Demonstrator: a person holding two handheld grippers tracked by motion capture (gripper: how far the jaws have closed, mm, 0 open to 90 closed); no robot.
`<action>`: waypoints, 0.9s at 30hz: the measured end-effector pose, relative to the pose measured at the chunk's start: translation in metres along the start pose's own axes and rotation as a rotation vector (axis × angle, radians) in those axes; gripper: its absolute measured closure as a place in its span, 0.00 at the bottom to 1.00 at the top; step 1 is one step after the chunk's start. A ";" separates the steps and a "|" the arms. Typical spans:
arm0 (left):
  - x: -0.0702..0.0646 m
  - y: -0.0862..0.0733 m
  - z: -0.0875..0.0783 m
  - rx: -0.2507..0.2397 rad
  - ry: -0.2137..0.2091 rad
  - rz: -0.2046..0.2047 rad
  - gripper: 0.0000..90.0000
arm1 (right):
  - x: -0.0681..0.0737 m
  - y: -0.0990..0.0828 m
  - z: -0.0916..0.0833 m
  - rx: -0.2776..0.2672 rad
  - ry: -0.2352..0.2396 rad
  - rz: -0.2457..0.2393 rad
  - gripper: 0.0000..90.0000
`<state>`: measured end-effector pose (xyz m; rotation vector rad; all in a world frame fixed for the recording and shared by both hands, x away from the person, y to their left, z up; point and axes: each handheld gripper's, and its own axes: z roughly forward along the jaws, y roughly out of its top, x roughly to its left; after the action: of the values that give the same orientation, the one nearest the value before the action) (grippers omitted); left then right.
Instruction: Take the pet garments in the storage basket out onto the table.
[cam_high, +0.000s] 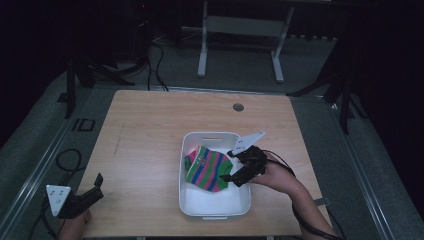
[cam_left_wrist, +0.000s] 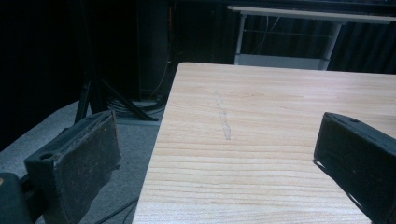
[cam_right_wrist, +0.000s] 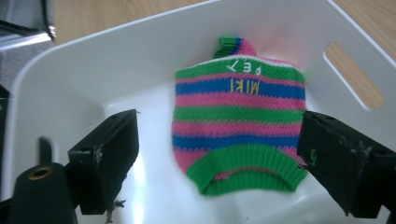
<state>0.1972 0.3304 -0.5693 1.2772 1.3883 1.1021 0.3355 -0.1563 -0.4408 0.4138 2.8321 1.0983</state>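
A small knitted sweater (cam_high: 207, 169) (cam_right_wrist: 239, 126) striped green, pink and blue lies inside a white plastic bin (cam_high: 192, 202) (cam_right_wrist: 70, 74) on the wooden table (cam_high: 145, 135). My right gripper (cam_high: 231, 166) (cam_right_wrist: 217, 149) hovers over the bin's right side, open, its jaws standing either side of the sweater's green hem without touching it. My left gripper (cam_high: 95, 187) (cam_left_wrist: 217, 158) rests at the table's near left corner, open, with nothing between its jaws.
The bin has a slot handle (cam_right_wrist: 354, 74) in its far wall. A round grommet (cam_high: 238, 107) sits in the table near the far edge. Cables (cam_high: 67, 160) and stand legs (cam_high: 202, 50) lie on the floor around the table.
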 end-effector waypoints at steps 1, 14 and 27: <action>0.000 0.000 0.000 0.000 -0.001 0.000 0.01 | -0.001 0.003 0.004 0.010 -0.001 0.002 0.14; 0.000 0.000 0.000 -0.001 -0.009 -0.001 0.01 | -0.012 0.033 0.054 0.117 0.009 0.007 0.14; 0.000 0.000 0.000 -0.004 -0.019 0.001 0.01 | -0.019 0.041 0.101 0.218 -0.001 0.014 0.14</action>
<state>0.1969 0.3306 -0.5695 1.2828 1.3711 1.0901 0.3795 -0.0664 -0.4885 0.4496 2.9626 0.7918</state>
